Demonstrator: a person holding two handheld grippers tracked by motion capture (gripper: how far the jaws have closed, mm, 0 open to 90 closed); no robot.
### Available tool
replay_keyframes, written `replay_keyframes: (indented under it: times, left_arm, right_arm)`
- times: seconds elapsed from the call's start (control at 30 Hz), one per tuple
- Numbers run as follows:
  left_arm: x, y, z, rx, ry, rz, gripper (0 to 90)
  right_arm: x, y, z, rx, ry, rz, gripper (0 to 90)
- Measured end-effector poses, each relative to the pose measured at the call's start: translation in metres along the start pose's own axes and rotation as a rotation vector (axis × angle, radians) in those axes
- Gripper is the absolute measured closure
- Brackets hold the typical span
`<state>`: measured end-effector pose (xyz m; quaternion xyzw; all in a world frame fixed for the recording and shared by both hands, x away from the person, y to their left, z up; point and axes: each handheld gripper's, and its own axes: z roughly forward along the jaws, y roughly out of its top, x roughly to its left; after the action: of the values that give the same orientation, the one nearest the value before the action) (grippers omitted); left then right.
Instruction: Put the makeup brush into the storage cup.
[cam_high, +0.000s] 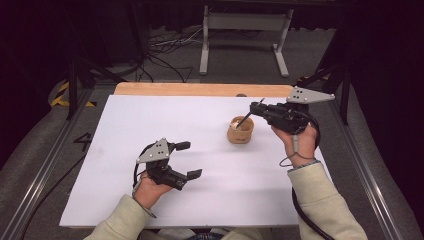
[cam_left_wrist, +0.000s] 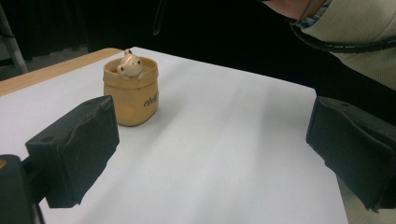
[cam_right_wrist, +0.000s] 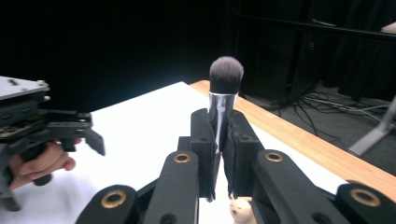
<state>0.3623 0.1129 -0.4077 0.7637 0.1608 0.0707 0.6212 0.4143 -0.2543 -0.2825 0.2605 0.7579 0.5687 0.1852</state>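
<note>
tan and soft-looking, the small pouch-like holder (cam_high: 240, 131) stands upright on the white table (cam_high: 150, 125), towards the far right of the sheet, with a little pale animal figure (cam_left_wrist: 129, 64) peeking over its rim

the right gripper (cam_high: 257, 107) hovers just above and beside the holder, its jaws pressed together on a makeup brush (cam_right_wrist: 224, 93) — in the right gripper view they pinch the shiny metal ferrule, the dark bristle head standing clear above them, and in the high view the thin dark handle slants down towards the holder's mouth; whether its tip is inside or only over the rim cannot be told

the left gripper (cam_high: 187, 160) rests near the front left of the table, well apart from the holder, jaws spread wide with nothing between them

the brush looks light and stiff along its handle, soft only at the bristles; the ferrule is smooth and probably slippery, so a firm pinch there or on the handle just below seems the sensible hold — never on the bristles. the holder appears light and could tip if nudged at the rim, and the figure may be fragile

dark lettering sits on the holder's side in the left gripper view, too small and blurred to read
</note>
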Motion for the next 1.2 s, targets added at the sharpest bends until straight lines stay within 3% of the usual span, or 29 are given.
replay_keyframes:
  times: [0.23,0.57,1.2]
  left_arm:
    - [0.001,-0.001,-0.006,-0.004,0.035,-0.005,1.0]
    - [0.002,-0.001,-0.008,-0.003,0.055,-0.005,0.3]
    - [0.002,-0.001,-0.009,0.007,0.075,0.003,0.4]
  right_arm:
    - [-0.016,-0.002,-0.002,-0.025,-0.032,0.040,83.5]
    - [-0.026,-0.005,-0.005,-0.053,-0.098,0.036,83.5]
    - [-0.038,-0.019,0.013,-0.021,-0.193,0.029,83.3]
